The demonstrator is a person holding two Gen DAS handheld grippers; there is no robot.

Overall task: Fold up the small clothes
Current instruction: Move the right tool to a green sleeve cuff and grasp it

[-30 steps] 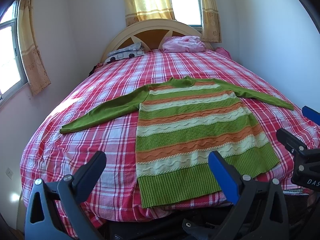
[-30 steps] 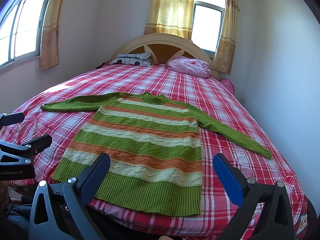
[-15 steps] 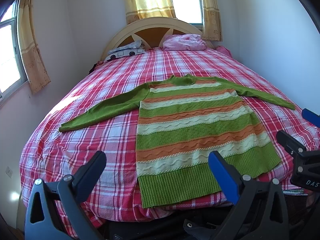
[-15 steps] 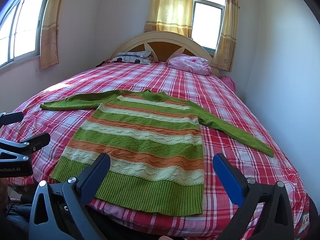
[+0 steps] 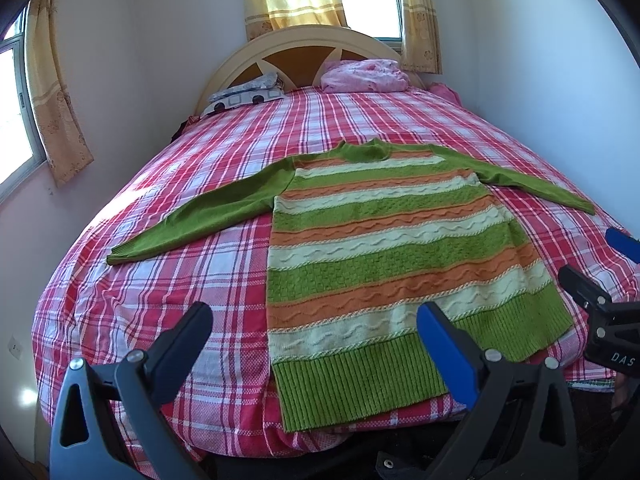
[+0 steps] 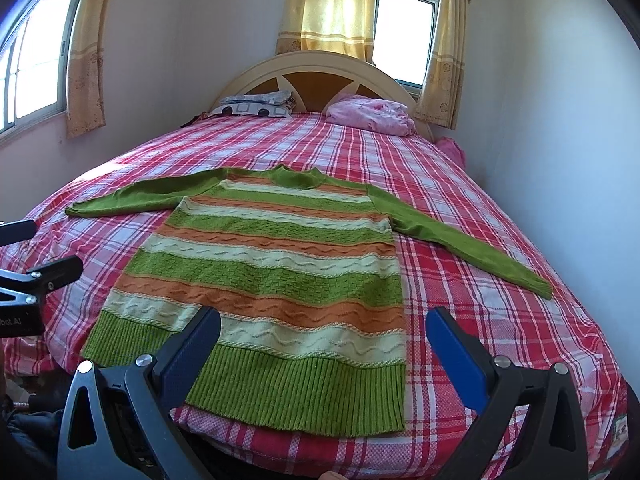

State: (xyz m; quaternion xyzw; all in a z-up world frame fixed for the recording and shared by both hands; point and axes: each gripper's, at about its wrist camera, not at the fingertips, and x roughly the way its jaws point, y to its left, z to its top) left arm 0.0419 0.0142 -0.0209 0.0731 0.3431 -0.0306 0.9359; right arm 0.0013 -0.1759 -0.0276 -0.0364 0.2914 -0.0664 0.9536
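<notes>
A green, orange and cream striped sweater (image 5: 384, 248) lies flat on the bed, sleeves spread to both sides, hem toward me. It also shows in the right wrist view (image 6: 276, 276). My left gripper (image 5: 316, 332) is open and empty, held above the foot of the bed over the sweater's left hem corner. My right gripper (image 6: 324, 336) is open and empty above the hem's right part. Each gripper shows at the edge of the other's view: the right gripper (image 5: 600, 280) and the left gripper (image 6: 32, 256).
The bed has a red plaid sheet (image 5: 168, 280) and a rounded headboard (image 5: 304, 48). A patterned pillow (image 5: 244, 96) and a pink bundle (image 5: 364, 76) lie at the head. A wall runs close along the right side (image 6: 560, 140).
Both grippers have moved slightly forward and tilted down toward the sweater's hem. Both stay open. The sweater has not moved.
</notes>
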